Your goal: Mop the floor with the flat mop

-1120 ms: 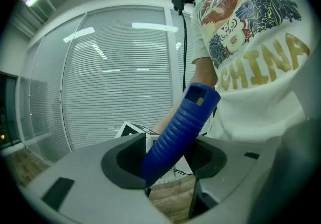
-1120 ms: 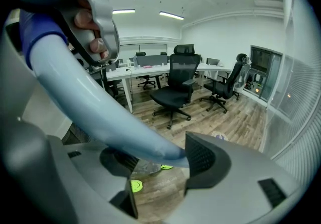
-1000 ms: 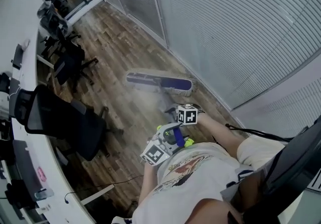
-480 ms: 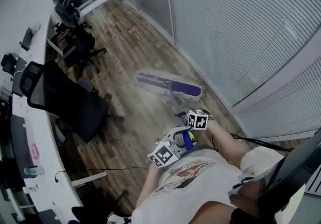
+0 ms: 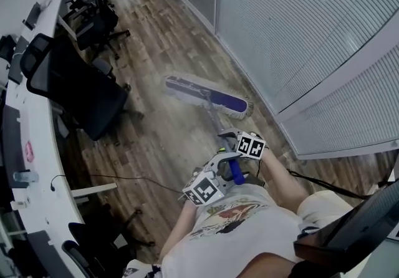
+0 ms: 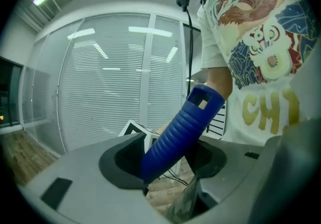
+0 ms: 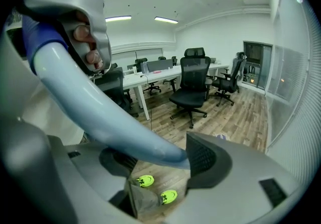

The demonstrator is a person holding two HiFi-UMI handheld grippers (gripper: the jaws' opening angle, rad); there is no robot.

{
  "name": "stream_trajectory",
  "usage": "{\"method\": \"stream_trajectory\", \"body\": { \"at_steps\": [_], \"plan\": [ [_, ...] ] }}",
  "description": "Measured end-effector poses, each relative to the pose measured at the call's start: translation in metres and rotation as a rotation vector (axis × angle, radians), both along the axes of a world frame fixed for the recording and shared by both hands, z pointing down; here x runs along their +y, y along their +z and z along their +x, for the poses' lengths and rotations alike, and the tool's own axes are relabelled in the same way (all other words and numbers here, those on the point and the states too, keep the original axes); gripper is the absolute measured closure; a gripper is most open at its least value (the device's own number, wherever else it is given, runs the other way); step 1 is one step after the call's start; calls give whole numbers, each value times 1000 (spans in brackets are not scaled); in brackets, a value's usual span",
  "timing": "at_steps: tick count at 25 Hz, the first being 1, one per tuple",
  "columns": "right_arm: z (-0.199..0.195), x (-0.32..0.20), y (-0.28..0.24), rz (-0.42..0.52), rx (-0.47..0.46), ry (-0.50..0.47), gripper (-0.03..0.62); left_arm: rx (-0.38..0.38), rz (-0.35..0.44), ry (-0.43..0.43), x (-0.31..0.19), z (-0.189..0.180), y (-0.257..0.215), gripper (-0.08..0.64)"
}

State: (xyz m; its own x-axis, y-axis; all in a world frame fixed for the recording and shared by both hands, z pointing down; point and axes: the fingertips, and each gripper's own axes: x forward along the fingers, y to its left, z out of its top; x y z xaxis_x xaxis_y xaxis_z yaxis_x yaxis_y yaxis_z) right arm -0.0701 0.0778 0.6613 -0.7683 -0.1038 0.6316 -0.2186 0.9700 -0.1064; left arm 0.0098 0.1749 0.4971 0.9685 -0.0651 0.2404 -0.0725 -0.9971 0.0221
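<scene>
Left tool point(image 6: 166, 163) is clamped on the mop's blue grip point(image 6: 180, 130), the ribbed top end of the handle. Its jaws stand wide around it.

Right tool point(image 7: 159, 160): its jaws have just been opening, with the pole point(image 7: 100, 112) between them. The pole runs slantwise through the gap and bears on one pad. It seems to touch the other pad too, but the pole covers that spot, so take that loosely.

Mop head point(image 5: 209, 94) lies flat on the wood floor point(image 5: 162, 139). One end is near the foot of the glass wall point(image 5: 293, 33), the other angled out from it. You stand further from the glass wall than the mop head, with both tools close together on the handle.

Black office chair point(image 5: 81, 93) sits well out from the glass wall, past the mop head. The white worktop point(image 5: 43, 139) is beyond the chair.
</scene>
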Motion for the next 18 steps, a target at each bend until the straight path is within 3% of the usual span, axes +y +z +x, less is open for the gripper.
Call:
{"method": "stream_trajectory", "body": {
  "at_steps": [9, 18],
  "plan": [
    [52, 55, -31, -44, -55, -14, 345, -21, -37, -7, 46, 63, -32, 341],
    [195, 117, -37, -79, -112, -69, 345, -47, -61, -96, 95, 219, -44, 341]
  ]
}}
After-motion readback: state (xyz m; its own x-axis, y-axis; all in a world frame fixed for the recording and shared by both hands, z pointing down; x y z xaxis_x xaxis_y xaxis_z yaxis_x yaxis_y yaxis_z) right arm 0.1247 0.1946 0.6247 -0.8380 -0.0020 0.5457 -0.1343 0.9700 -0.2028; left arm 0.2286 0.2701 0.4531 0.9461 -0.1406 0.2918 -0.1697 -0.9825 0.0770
